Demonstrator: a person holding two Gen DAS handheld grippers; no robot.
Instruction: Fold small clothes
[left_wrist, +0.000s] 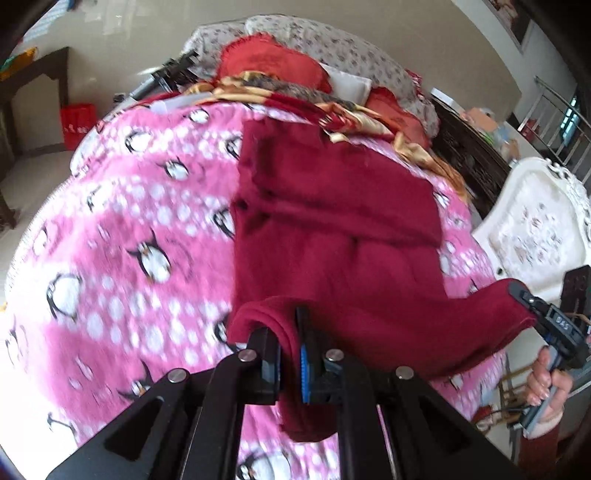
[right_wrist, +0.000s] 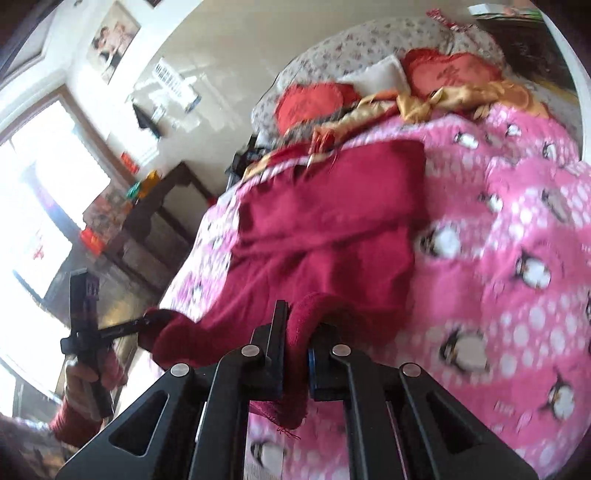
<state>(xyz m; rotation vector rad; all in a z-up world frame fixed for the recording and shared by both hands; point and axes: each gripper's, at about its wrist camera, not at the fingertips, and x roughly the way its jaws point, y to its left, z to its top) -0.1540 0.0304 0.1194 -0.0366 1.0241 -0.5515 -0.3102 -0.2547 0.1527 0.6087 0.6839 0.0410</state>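
Note:
A dark red fleece garment lies partly folded on a pink penguin blanket; it also shows in the right wrist view. My left gripper is shut on one near corner of the garment and lifts it off the bed. My right gripper is shut on the other near corner. The right gripper shows at the right edge of the left wrist view, the left gripper at the left of the right wrist view. The garment's near edge hangs stretched between them.
Red cushions, a gold-and-red patterned cloth and floral pillows are piled at the head of the bed. A white ornate chair stands to the right of the bed. A dark wooden table stands on the left side.

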